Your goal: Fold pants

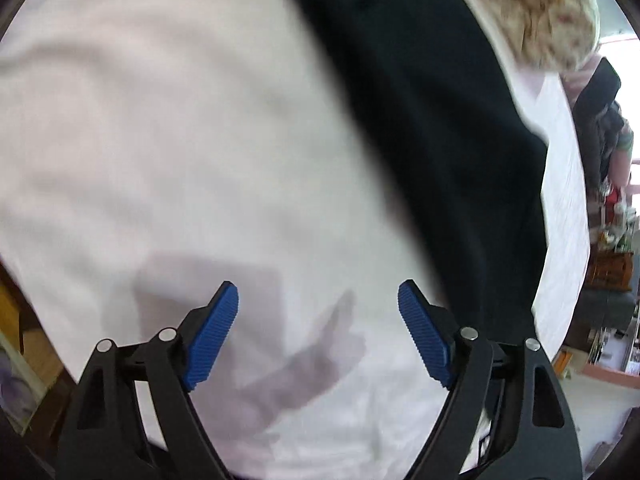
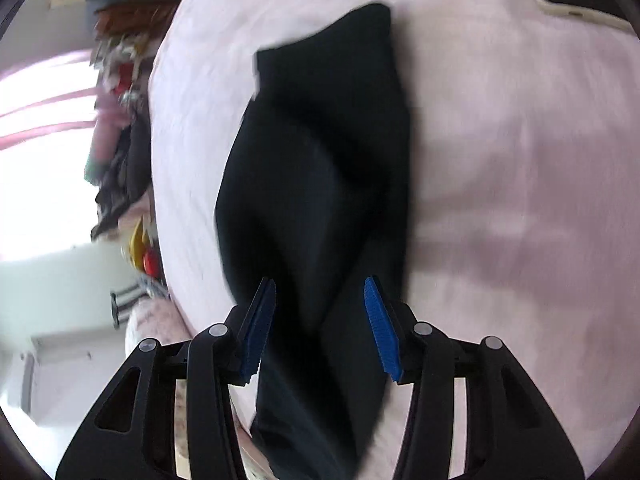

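The dark navy pants [image 1: 432, 120] lie stretched on a pale pink bed sheet [image 1: 160, 140], running from the top centre to the lower right in the left wrist view. My left gripper [image 1: 318, 332] is open and empty over bare sheet, just left of the pants' edge. In the right wrist view the pants [image 2: 320, 184] lie lengthwise, loosely creased, with the far end squared off. My right gripper [image 2: 320, 328] is open, its blue pads [image 2: 260, 328] either side of the near pants fabric, not closed on it.
A floral pillow [image 1: 532, 12] lies at the bed's head. Beyond the bed edge [image 1: 560, 200] are cluttered furniture and clothes [image 1: 608, 132]. In the right wrist view, clutter [image 2: 120, 80] and a bright window lie left of the bed.
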Available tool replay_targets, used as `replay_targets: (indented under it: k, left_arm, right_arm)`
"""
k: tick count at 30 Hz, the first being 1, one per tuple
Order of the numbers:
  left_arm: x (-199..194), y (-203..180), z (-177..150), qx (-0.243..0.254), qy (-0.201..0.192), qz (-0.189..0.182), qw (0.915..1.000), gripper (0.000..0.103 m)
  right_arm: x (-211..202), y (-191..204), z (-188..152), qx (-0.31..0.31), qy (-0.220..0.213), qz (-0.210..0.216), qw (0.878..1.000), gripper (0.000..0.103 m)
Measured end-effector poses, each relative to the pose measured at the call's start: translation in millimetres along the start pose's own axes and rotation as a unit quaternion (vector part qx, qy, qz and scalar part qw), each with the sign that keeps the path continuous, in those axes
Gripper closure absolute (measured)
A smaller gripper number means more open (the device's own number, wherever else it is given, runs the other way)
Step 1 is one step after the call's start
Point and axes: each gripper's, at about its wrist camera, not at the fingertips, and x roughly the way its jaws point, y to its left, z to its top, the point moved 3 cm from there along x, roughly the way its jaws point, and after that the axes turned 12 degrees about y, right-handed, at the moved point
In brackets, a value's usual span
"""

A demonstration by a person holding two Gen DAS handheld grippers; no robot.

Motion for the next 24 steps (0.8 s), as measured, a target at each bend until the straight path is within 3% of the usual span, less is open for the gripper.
replay_targets:
  k: [4, 7, 11, 15, 21, 23, 24]
  left_arm:
    - [24.8, -9.3, -32.5, 0.010, 0.040, 0.002, 0.9992, 0.020]
    - [37.1, -20.2, -47.3, 0.020, 0.059, 0.002, 0.9981, 0.018]
    - [43.2, -33.9, -56.4, 0.033, 0.065, 0.001, 0.9974, 0.017]
    - [46.6, -44.9, -59.4, 0.039, 0.063, 0.007, 0.9972, 0.016]
    - [57.6, -60.4, -69.9, 0.053, 0.069, 0.004, 0.9962, 0.016]
    - [62.3, -64.5, -73.7, 0.062, 0.074, 0.005, 0.9953, 0.016]
    - [65.0, -66.1, -75.6, 0.066, 0.078, 0.004, 0.9947, 0.016]
  right_arm:
    - [12.3, 1.8, 10.9, -0.018, 0.021, -0.026, 0.999, 0.054]
    - [13.7, 4.7, 13.4, -0.028, 0.014, -0.030, 0.999, 0.060]
    - [10.9, 3.8, 20.5, -0.048, 0.022, -0.048, 0.997, 0.099]
    - [-14.1, 35.5, 18.4, -0.128, 0.006, -0.041, 0.991, 0.099]
    - [-74.2, 106.0, 38.9, -0.216, -0.037, 0.019, 0.975, 0.100]
    - [-86.7, 107.4, 42.1, -0.241, -0.050, -0.006, 0.969, 0.100]
    - [-82.5, 98.7, 47.8, -0.242, -0.047, -0.041, 0.968, 0.100]
